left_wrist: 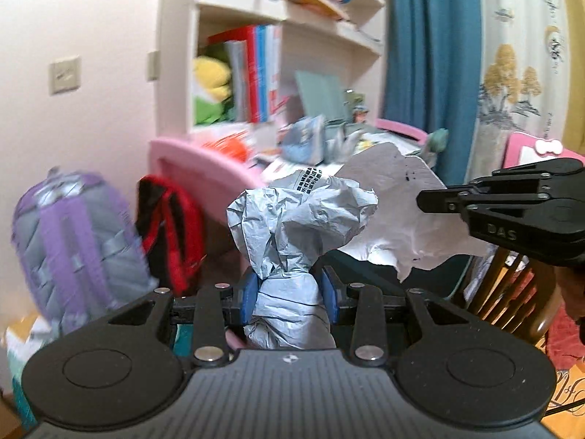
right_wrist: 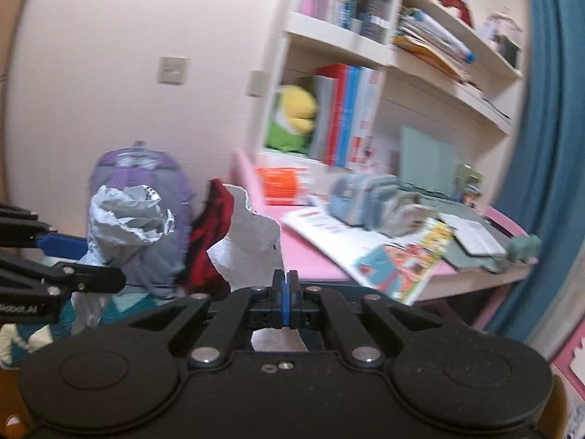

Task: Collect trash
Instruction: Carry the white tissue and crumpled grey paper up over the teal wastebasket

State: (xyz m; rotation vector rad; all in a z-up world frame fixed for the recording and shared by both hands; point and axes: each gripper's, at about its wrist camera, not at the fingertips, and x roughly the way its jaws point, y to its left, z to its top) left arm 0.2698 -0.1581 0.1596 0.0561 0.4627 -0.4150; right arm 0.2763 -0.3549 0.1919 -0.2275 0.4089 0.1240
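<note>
Crumpled pale grey-blue paper with a patch of black print [left_wrist: 292, 226] sits pinched between the blue pads of the left tool [left_wrist: 289, 294], its bunched top flaring above the jaws and its lower end hanging down behind them. Just to the right, the right tool [right_wrist: 286, 292] has its jaws closed flat together on a torn sheet of thin white paper [right_wrist: 252, 252], which stands up from the pads; in the left wrist view that same sheet [left_wrist: 395, 216] spreads out beside the black fingers reaching in from the right edge. Both pieces of trash are held up in the air, near each other, in front of a pink bench [right_wrist: 310, 252]. On the bench lie an open colourful booklet [right_wrist: 398, 263] and a pale blue pouch [right_wrist: 362, 201], blurred. White shelves [right_wrist: 365, 44] above carry books and a yellow-and-green plush toy [right_wrist: 294, 119]. Beside the bench stand a purple and grey backpack [left_wrist: 73, 241] and a red and black bag [left_wrist: 172, 234], with a teal curtain [left_wrist: 431, 55] to the right.
</note>
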